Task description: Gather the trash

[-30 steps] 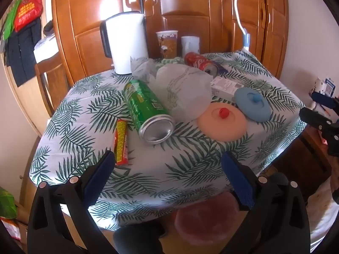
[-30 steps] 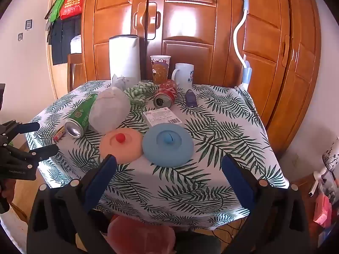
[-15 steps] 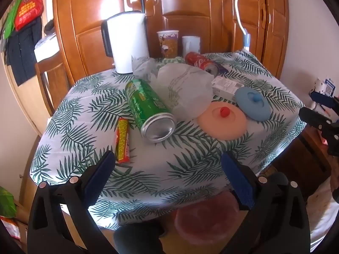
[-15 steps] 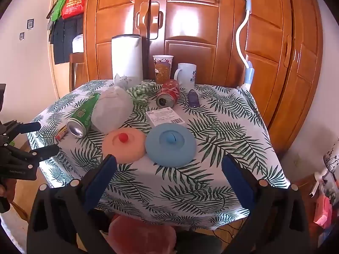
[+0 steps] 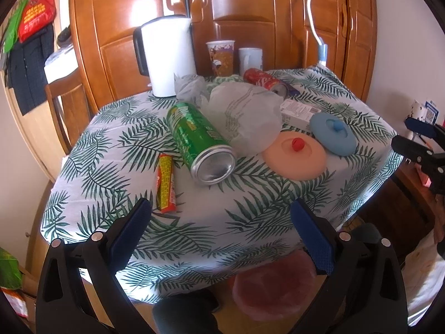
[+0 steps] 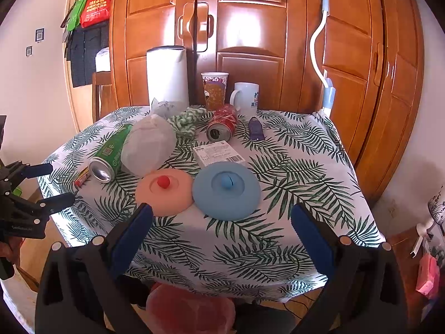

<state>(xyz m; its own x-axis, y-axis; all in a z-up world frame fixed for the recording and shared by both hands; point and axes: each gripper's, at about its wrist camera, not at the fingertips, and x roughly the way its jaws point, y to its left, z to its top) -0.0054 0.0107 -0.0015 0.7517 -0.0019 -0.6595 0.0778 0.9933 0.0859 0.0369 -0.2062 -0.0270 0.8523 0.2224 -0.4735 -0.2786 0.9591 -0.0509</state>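
Both pairs of fingers are standing wide apart with nothing between them. Left gripper (image 5: 221, 231) is hanging off the near-left corner of the table (image 5: 200, 217), its blue pads over the draped edge of the leaf-print cloth; right gripper (image 6: 222, 232) is facing the near edge, pads just short of the lids.

A green can (image 5: 201, 142) is lying on its side near the left part of the table, open end pointing toward the left gripper, with bare cloth running between its mouth and the near edge. A red-and-yellow wrapper (image 5: 166, 183) is lying just beside it on the left, close to the table's left edge. A crumpled white paper (image 5: 244, 117) is resting against the can's far side and leaning over the rim of the peach lid (image 6: 164, 192). The blue lid (image 6: 226, 190) is sitting beside the peach lid, their rims touching or slightly overlapping.

Farther back, a red can (image 6: 222, 122) is lying on its side with its mouth facing forward, behind a flat white box (image 6: 218, 153). A kettle (image 6: 167, 76), paper cup (image 6: 214, 90) and mug (image 6: 246, 96) are lining the far edge against the wooden wardrobe (image 6: 278, 41). The cloth to the right of the blue lid is lying bare out to the right edge.
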